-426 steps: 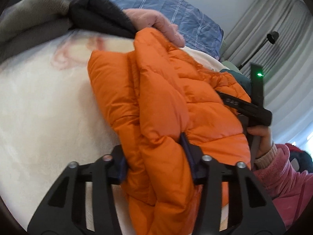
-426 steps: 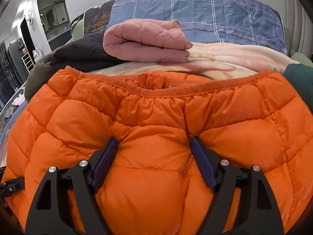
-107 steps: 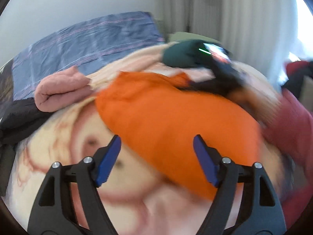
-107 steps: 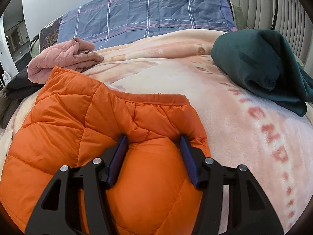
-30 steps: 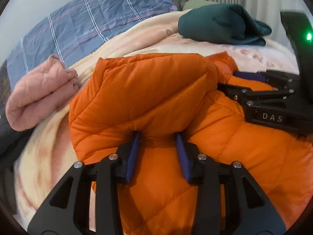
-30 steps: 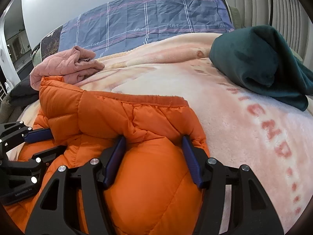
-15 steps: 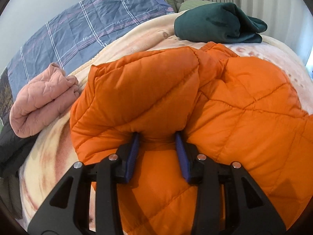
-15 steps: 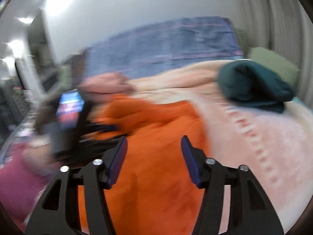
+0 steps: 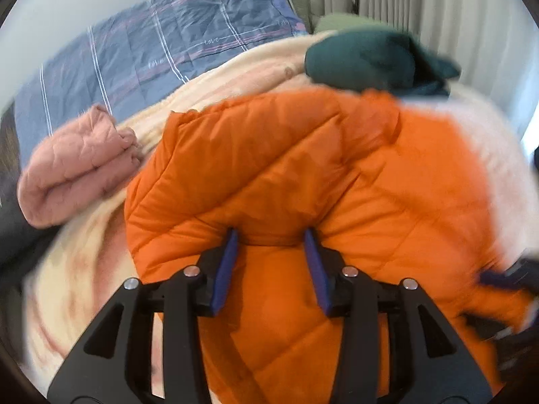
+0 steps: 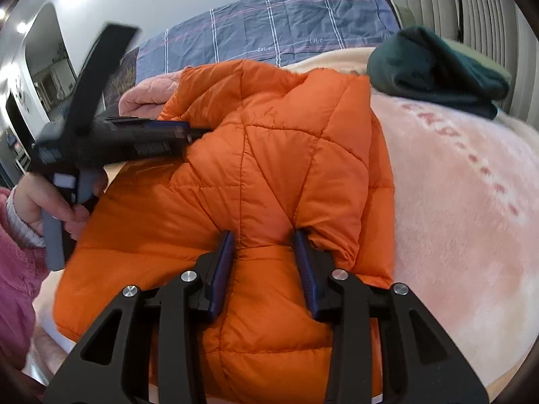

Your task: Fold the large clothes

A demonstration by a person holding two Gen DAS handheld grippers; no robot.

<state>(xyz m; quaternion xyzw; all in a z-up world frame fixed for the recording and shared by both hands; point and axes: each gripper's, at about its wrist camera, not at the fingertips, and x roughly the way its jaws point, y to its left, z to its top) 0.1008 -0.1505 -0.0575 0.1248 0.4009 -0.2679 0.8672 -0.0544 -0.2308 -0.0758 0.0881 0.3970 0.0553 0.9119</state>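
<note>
An orange quilted puffer jacket (image 9: 303, 175) lies folded on the pink fleece blanket (image 10: 465, 202) of a bed. My left gripper (image 9: 271, 235) is shut on a puffy fold of the jacket near its left side. It also shows in the right wrist view (image 10: 198, 133), pinching the jacket's far left fold. My right gripper (image 10: 264, 235) is shut on a fold at the jacket's near edge (image 10: 269, 175). In the left wrist view the right gripper (image 9: 505, 279) is a blur at the jacket's right edge.
A folded pink quilted garment (image 9: 74, 168) lies left of the jacket. A dark green garment (image 10: 434, 67) lies at the back right. A blue checked duvet (image 9: 161, 47) covers the head of the bed. Curtains (image 10: 471, 3) hang at the right.
My right gripper let go, swung round and has shut on the jacket's near edge. My left gripper keeps its hold on the jacket and has shifted slightly.
</note>
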